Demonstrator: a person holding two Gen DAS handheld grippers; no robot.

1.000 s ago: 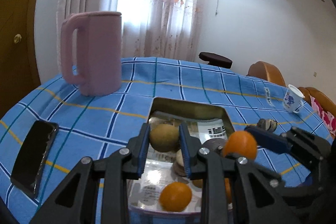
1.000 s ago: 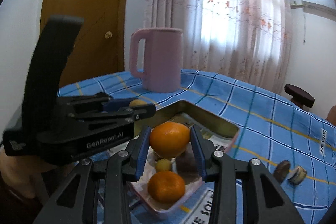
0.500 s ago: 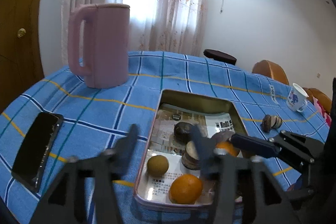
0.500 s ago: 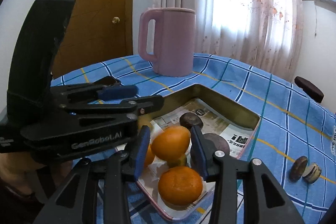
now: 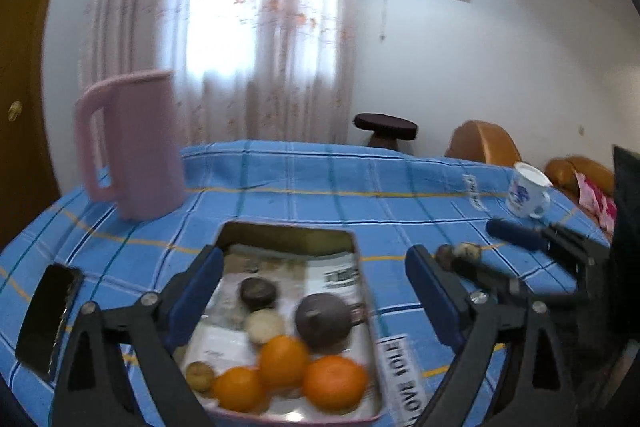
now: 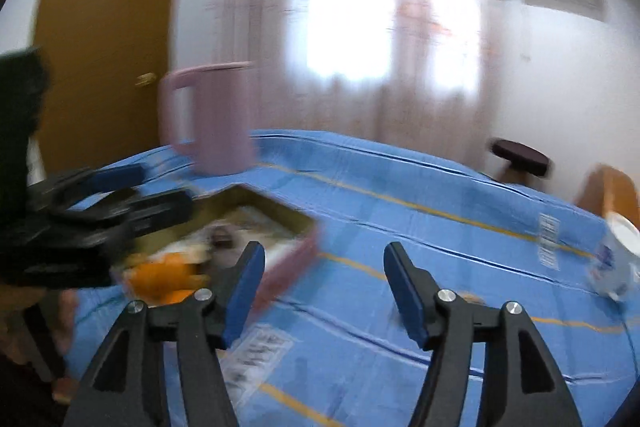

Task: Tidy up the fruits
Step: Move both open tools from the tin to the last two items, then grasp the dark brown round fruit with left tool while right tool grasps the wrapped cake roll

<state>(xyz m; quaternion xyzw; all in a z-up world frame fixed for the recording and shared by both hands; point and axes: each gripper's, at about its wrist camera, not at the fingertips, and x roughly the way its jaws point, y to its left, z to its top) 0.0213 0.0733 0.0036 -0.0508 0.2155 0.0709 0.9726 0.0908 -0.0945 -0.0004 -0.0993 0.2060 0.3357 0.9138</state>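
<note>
A metal tray (image 5: 288, 227) lined with newspaper lies on the blue checked cloth. At its near end three oranges (image 5: 334, 381) lie together, with a small brown-green fruit (image 5: 199, 375) to their left. Behind them are dark and pale round fruits (image 5: 322, 315). My left gripper (image 5: 314, 293) hovers over the tray, its jaws opening wide with nothing pressed between them. My right gripper (image 6: 324, 291) is off to the tray's right above bare cloth, jaws opening and empty. The right wrist view is blurred; the tray (image 6: 280, 215) and an orange (image 6: 160, 275) show at its left.
A pink jug (image 5: 132, 147) stands at the back left. A black phone (image 5: 48, 315) lies near the left edge. A white and blue mug (image 5: 526, 195) sits at the right, with two small round things (image 5: 456, 251) on the cloth near the tray.
The left gripper let go of the brown-green fruit and the right let go of its orange; both now lie in the tray. Both grippers opened and pulled back, the right swinging rightward.
</note>
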